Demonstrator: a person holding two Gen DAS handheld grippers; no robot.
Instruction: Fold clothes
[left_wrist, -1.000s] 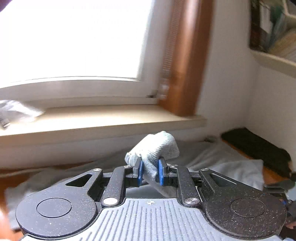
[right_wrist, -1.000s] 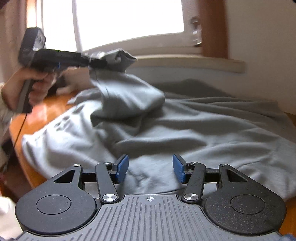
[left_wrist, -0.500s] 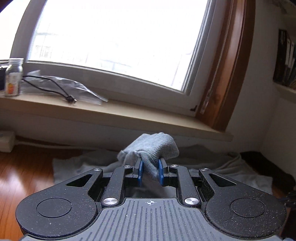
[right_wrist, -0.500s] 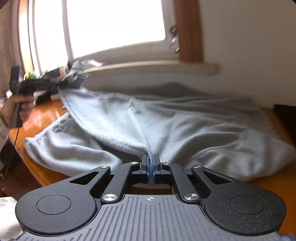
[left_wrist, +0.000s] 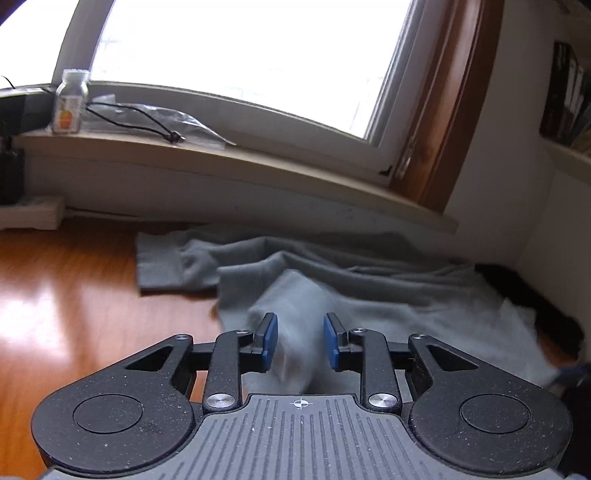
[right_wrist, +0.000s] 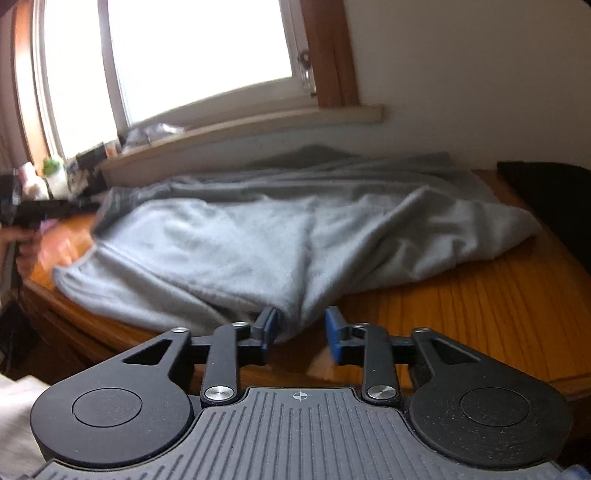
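Observation:
A grey sweatshirt lies rumpled across the wooden table, under the window sill. In the left wrist view a blurred fold of it hangs between the blue pads of my left gripper. Those jaws are opening and the pads stand clear of the cloth. In the right wrist view the sweatshirt spreads over the table. Its near hem dips between the fingers of my right gripper, whose jaws are opening too, off the cloth. The left gripper shows blurred at the far left, in a hand.
A small bottle, a black cable and a plastic bag lie on the sill. A black garment sits at the sweatshirt's right end against the wall. The table's front edge runs just ahead of the right gripper. Bookshelves hang at right.
The left gripper carried its fold leftward and down, then its jaws parted. The right gripper shut on the near hem half a second ago and has let go. The sweatshirt lies flatter.

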